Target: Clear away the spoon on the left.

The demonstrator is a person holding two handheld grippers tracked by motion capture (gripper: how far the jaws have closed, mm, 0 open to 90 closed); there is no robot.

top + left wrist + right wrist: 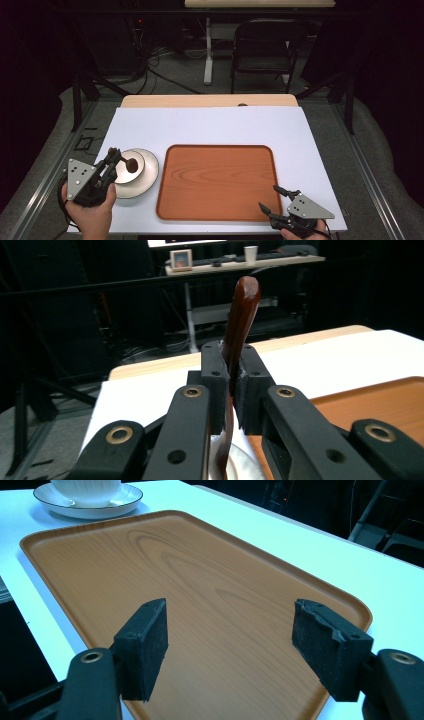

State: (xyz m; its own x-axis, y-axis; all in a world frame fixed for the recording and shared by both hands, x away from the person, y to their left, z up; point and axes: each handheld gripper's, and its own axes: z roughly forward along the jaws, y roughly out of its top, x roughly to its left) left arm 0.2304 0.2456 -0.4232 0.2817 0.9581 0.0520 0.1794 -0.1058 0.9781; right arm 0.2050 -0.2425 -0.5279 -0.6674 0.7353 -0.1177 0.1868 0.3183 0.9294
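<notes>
Spoon (240, 335): dark brown wood, glossy, slim, with a rounded reddish tip at the far end. Clamped between the pads of the left gripper (116, 159), jaws nearly closed on its shaft. Long axis close to upright in the left gripper view, leaning slightly right toward the top; tip up, other end running down between the jaws to the cup below. Seen from the high view as a small brown oval (132, 165) above the cup (129, 167), left of the tray (216, 182).

Cup white, ribbed on the outside, seated on a white saucer (148, 172) with a thin dark rim line, just left of the tray and not touching it. In the right gripper view, set beyond the tray's far corner (87, 490).

Tray orange-brown, wood-grained, rounded corners, raised lip, bare inside, lying on the white table (210, 127).

Right gripper (276, 199) at the tray's near right corner, jaws wide apart, nothing between the pads (145, 647), aimed along the tray's length toward the cup. Held low, just above the tray's edge.
</notes>
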